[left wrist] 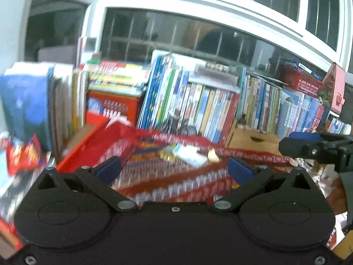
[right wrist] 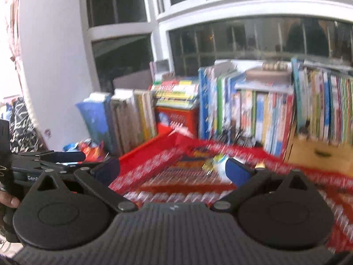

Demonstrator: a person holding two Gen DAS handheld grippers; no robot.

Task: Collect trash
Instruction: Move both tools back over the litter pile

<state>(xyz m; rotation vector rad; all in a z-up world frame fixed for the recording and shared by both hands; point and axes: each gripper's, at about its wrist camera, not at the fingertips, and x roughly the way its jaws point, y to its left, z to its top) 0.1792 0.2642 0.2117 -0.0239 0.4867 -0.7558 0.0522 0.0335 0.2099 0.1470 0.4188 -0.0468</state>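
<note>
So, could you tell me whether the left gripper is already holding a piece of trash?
No, the left gripper is open with nothing between its jaws, and the wrappers lie ahead on the red tray.

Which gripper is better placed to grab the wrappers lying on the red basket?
Probably the left gripper: the wrappers lie centred between its open fingers. For the right gripper, also open, they sit off toward its right finger. Blur limits certainty.
</note>
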